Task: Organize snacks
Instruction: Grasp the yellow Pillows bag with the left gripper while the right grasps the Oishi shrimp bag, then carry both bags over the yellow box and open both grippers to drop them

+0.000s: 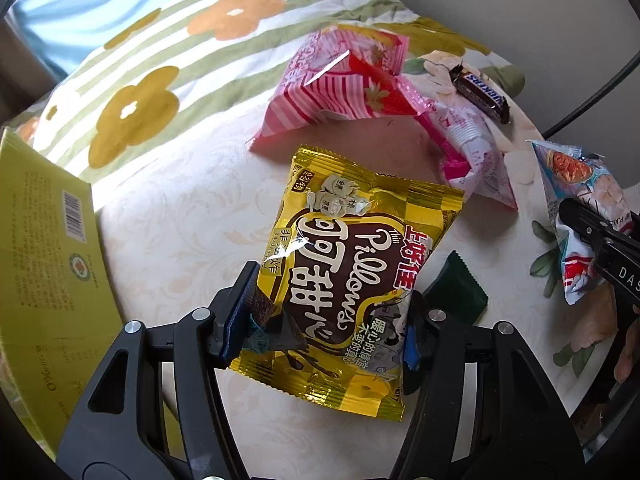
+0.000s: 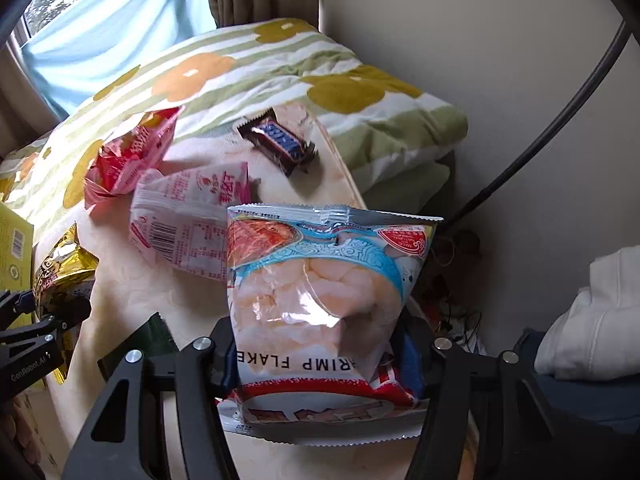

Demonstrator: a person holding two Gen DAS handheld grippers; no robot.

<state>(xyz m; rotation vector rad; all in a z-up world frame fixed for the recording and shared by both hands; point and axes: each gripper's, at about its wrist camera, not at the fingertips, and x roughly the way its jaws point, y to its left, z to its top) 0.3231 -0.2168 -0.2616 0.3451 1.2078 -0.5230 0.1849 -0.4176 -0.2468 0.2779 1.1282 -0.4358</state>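
Note:
A yellow and brown Pillows snack bag [image 1: 360, 248] hangs between the pads of my left gripper [image 1: 332, 292], which is shut on its lower half just above the cream tabletop [image 1: 180, 200]. My right gripper [image 2: 320, 344] is shut on a shrimp flakes bag [image 2: 320, 280], its pads pressing the crumpled lower sides. That bag [image 1: 576, 200] and the right gripper [image 1: 588, 232] also show at the right edge of the left wrist view. In the right wrist view the yellow bag [image 2: 64, 264] sits at the far left.
On the table lie a pink striped bag [image 1: 340, 80], a pale pink bag [image 1: 476, 148], a Snickers bar [image 1: 480, 92] and a dark green packet [image 1: 456, 288]. A yellow-green box [image 1: 48, 260] stands at the left. A floral quilt [image 1: 160, 60] lies behind.

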